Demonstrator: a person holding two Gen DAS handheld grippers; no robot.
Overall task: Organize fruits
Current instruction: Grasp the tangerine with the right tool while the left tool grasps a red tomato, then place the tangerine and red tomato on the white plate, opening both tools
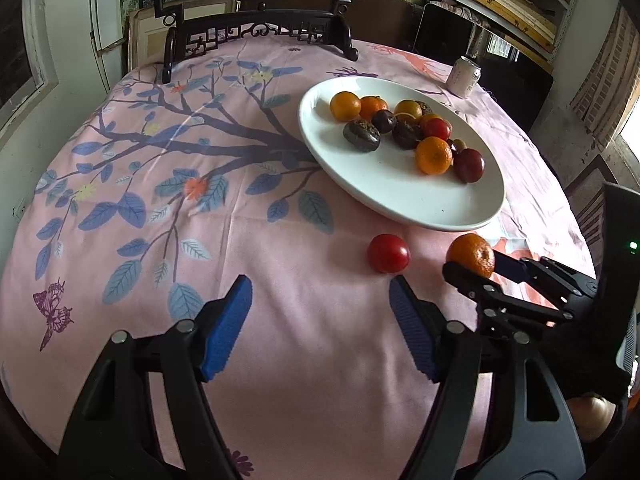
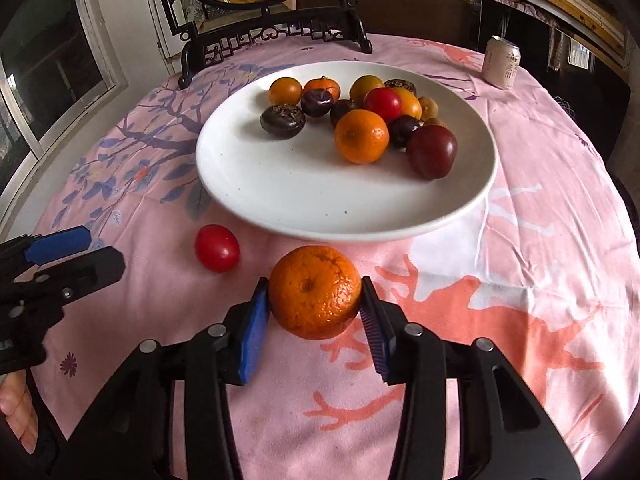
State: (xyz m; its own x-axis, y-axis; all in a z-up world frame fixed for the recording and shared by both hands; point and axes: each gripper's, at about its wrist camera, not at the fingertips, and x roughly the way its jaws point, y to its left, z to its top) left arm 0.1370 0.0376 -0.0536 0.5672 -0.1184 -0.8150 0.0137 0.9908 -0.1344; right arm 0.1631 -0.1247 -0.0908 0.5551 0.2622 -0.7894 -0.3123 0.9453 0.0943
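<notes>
A white plate [image 2: 280, 200] holds several fruits: oranges, dark plums and a red one; it also shows in the left wrist view [image 1: 400, 200]. My right gripper [image 2: 314, 292] is shut on a mandarin orange [image 2: 314, 292] in front of the plate's near rim; the orange also shows in the left wrist view [image 1: 471, 255]. A red plum [image 2: 217, 248] lies on the cloth left of it, also seen in the left wrist view [image 1: 388, 253]. My left gripper [image 1: 320, 292] is open and empty, just short of the red plum.
A pink floral tablecloth [image 1: 160, 240] covers the round table. A drink can [image 2: 501, 62] stands at the back right. A dark carved stand with a round picture [image 2: 272, 32] stands at the back edge.
</notes>
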